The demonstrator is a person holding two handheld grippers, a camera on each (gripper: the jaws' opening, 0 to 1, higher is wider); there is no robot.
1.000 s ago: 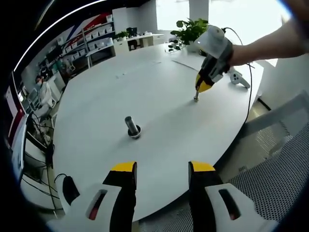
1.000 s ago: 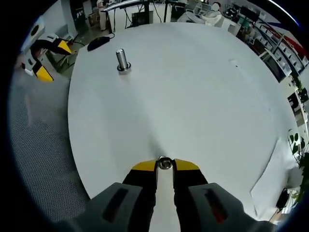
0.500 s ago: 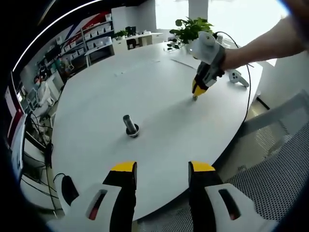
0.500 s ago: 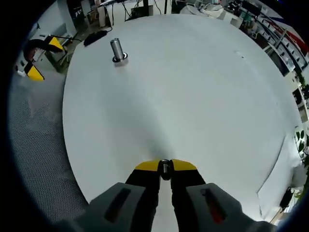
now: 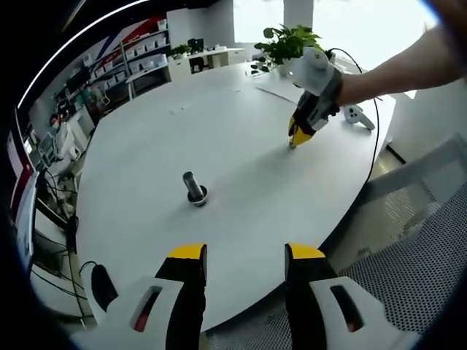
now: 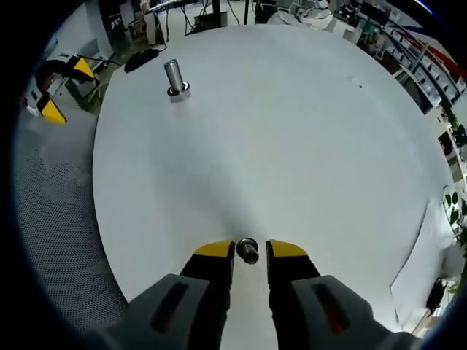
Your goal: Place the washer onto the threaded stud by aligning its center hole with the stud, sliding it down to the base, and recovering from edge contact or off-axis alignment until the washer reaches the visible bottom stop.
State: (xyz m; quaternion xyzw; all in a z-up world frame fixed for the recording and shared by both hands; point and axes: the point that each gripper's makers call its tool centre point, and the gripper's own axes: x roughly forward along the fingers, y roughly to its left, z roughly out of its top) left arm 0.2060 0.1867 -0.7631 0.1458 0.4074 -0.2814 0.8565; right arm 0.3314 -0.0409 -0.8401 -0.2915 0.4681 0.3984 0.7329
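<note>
Right gripper view: right gripper (image 6: 250, 249) jaws apart around the washer (image 6: 247, 250), stud (image 6: 174, 76) far; left gripper view shows left gripper (image 5: 242, 253) apart

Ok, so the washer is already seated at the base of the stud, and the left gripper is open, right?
Not seated: the right gripper view shows the washer between the right gripper jaws, far from the stud. The left gripper is open.

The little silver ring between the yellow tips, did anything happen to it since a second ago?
Yes. The right gripper was pinched shut on the washer; now its jaws have spread and gaps show beside it. The threaded stud stayed put on the table, and the left gripper stayed open.
</note>
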